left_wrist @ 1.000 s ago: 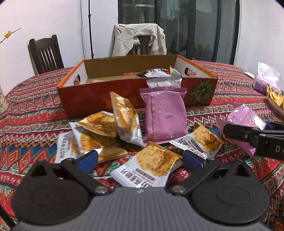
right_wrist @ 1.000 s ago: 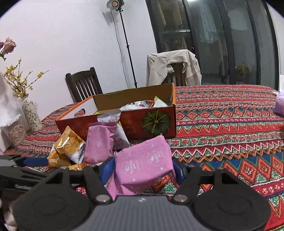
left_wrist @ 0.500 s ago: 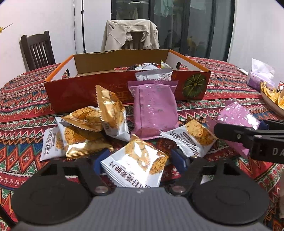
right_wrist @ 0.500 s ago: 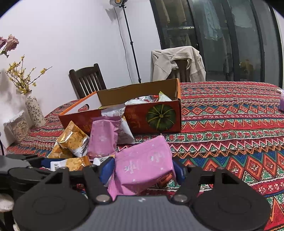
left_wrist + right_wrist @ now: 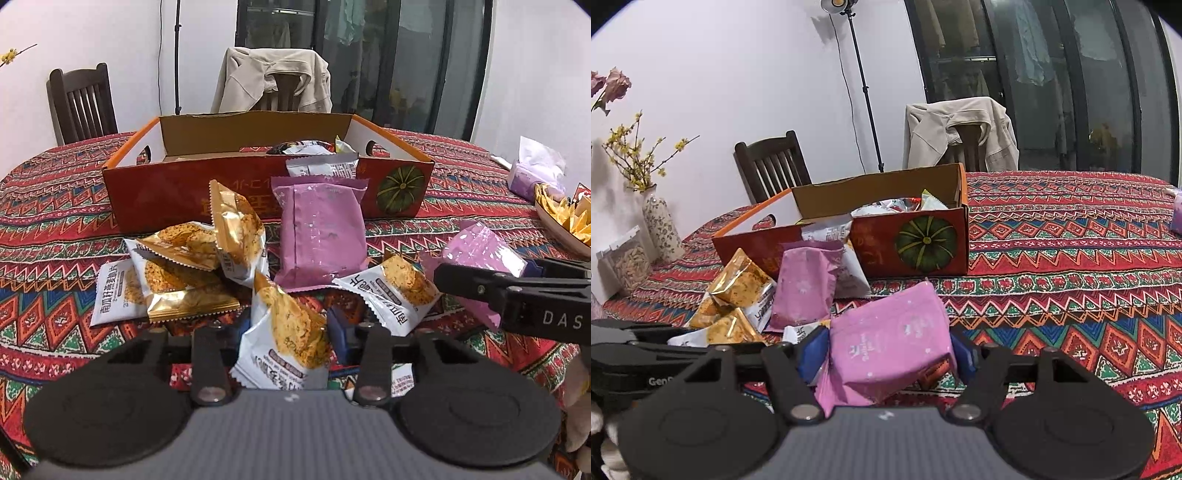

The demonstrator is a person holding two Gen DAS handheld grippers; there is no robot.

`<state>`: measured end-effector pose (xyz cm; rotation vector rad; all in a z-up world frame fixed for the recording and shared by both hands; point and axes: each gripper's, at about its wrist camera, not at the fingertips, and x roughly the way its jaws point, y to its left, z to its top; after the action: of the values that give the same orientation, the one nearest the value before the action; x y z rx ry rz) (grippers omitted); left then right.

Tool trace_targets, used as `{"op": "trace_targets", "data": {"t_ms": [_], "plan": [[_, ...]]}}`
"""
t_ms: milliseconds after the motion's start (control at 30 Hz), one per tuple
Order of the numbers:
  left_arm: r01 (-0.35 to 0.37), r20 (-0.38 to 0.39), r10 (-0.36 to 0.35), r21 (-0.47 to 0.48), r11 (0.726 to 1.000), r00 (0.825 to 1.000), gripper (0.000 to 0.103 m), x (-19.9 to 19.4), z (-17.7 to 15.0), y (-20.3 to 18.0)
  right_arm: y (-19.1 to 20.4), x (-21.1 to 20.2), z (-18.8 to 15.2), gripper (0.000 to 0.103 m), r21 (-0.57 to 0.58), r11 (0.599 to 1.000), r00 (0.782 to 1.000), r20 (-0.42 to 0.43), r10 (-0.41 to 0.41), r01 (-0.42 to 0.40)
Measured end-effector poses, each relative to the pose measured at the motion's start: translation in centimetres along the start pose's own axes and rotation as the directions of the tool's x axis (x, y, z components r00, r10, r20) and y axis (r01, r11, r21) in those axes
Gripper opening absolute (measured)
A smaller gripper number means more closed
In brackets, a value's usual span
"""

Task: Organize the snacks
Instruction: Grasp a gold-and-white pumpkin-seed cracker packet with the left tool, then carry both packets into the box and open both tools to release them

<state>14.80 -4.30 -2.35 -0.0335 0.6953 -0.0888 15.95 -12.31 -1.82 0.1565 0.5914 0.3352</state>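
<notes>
Snack packets lie scattered across the patterned tablecloth [image 5: 66,206] as you work both grippers at once in front of the open cardboard box [image 5: 258,184]. Your left gripper [image 5: 286,326] has just been closing, and its blue pads now pinch a white-and-gold cracker packet [image 5: 284,332] that stands tilted upward between them, squeezed narrow at the sides; the grip looks set for a lift. Your right gripper [image 5: 886,354] has its fingers clamped on a pink pouch [image 5: 890,347], holding it by both sides so the bulk juts forward toward the box; seen from the left camera, the same pouch sits low over the cloth, off to the right of the pile.

The box stands just behind the pile, its long red wall facing you, with a few packets already inside at the right end and much of the interior bare, which reads as the place the loose snacks are meant to go. A second pink packet [image 5: 321,229] leans upright against that wall, and gold packets [image 5: 184,266] overlap in a heap to its left. Holding one item in each gripper seems meant to clear two at a time; most of the sorting remains.
</notes>
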Motion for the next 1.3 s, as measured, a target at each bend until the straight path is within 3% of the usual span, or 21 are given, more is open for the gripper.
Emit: {"op": "trace_targets", "data": {"t_ms": [133,367,500,633,767,1300], "plan": [[-0.004,0.002,0.004,0.011,1.000,1.000,0.055,-0.3,-0.2,-0.1,0.0,0.0,0.0,0.068,0.000,1.000,1.000,0.000,0.000,0.000],[-0.016,-0.013,0.017,0.030,0.999,1.000,0.062,-0.3,-0.7,-0.2,0.1,0.0,0.0,0.068,-0.002,1.000,1.000,0.000,0.001,-0.001],[-0.028,-0.013,0.028,0.043,0.999,1.000,0.062,-0.3,-1.0,-0.4,0.1,0.0,-0.1,0.068,-0.004,1.000,1.000,0.000,0.001,-0.001],[-0.031,-0.009,0.031,0.027,0.999,0.999,0.053,-0.4,-1.0,-0.1,0.2,0.0,-0.1,0.068,-0.005,1.000,1.000,0.000,0.001,-0.001],[-0.026,-0.001,0.026,0.014,1.000,1.000,0.050,-0.7,-1.1,0.1,0.2,0.1,-0.1,0.068,-0.011,1.000,1.000,0.000,0.004,-0.004],[-0.019,0.096,0.018,0.006,1.000,0.995,0.050,-4.0,-0.6,0.4,0.1,-0.7,0.2,0.068,-0.005,1.000,1.000,0.019,0.022,-0.022]]}}
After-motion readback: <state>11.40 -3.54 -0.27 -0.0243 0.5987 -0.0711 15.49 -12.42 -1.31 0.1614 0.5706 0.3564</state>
